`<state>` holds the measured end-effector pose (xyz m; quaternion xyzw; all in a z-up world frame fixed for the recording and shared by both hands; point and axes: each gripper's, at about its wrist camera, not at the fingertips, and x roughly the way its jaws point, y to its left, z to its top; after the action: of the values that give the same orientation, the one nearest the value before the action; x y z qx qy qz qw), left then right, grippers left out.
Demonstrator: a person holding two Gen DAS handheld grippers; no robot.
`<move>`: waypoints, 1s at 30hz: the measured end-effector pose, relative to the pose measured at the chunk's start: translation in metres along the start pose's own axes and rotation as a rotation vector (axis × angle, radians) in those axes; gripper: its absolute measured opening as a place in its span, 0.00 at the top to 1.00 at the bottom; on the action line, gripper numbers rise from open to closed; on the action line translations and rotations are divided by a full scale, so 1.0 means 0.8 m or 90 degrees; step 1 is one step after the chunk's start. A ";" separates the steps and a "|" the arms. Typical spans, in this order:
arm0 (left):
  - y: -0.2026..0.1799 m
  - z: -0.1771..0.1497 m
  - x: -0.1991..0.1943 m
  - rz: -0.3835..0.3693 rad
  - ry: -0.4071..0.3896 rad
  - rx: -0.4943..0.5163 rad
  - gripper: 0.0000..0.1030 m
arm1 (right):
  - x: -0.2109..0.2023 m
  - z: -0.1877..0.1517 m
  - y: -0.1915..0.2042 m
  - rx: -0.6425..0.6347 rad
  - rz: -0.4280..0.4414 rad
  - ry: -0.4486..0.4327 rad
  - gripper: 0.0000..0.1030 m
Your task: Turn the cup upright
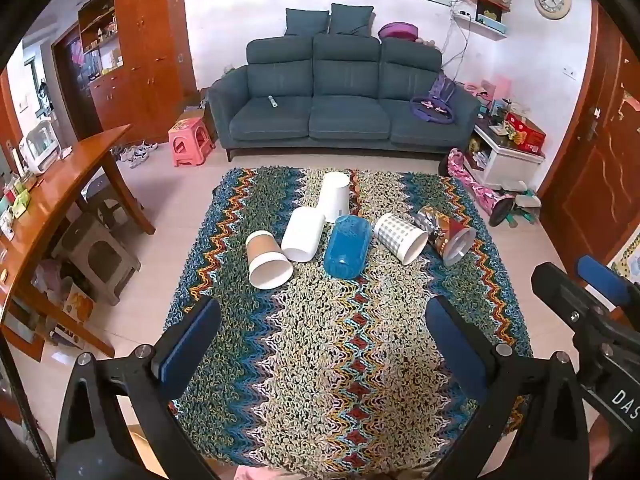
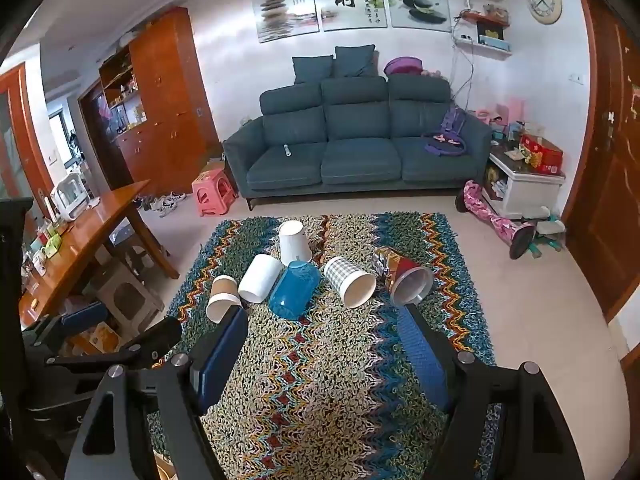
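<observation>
— Six cups on the zigzag woven rug (image 1: 320, 360): brown-sleeved paper cup (image 1: 267, 263), white plastic cup (image 1: 302, 233), translucent blue plastic cup (image 1: 346, 246). All tipped over?

— Tipped, yes. Left tool (image 1: 320, 344) spread wide, gripping nothing; right tool (image 2: 324, 356) likewise, both short of the cups.

Bare rug (image 1: 320, 360) lies open before the crowded, touching cups (image 1: 346, 246).
</observation>
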<state>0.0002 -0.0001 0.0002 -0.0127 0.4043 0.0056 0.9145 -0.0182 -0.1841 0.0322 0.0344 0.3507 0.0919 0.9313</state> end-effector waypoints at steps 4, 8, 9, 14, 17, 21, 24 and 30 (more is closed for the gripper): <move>0.000 0.000 0.000 -0.002 0.002 -0.001 0.01 | -0.001 0.000 0.001 -0.001 0.001 -0.002 0.24; 0.000 0.000 0.000 -0.001 0.003 0.000 0.01 | -0.006 0.000 -0.005 0.001 0.001 -0.010 0.24; 0.000 0.000 0.000 0.000 0.003 -0.001 0.01 | -0.006 -0.001 -0.006 0.001 0.002 -0.010 0.24; -0.004 -0.003 0.002 0.002 0.003 -0.001 0.01 | -0.009 0.002 -0.001 -0.001 0.004 -0.005 0.24; -0.004 -0.003 0.002 0.003 0.002 0.000 0.01 | -0.009 0.001 0.000 0.000 0.003 -0.007 0.24; -0.003 -0.005 0.000 0.003 0.002 0.001 0.01 | -0.006 0.000 0.001 -0.002 0.001 -0.005 0.24; -0.003 -0.005 0.000 0.003 0.002 0.001 0.01 | -0.003 -0.001 0.003 -0.002 0.001 0.000 0.24; -0.003 -0.006 0.000 0.005 0.004 0.001 0.01 | 0.001 -0.002 -0.002 0.000 0.002 0.002 0.24</move>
<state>-0.0037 -0.0030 -0.0031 -0.0106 0.4071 0.0087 0.9133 -0.0184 -0.1852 0.0300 0.0348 0.3518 0.0933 0.9308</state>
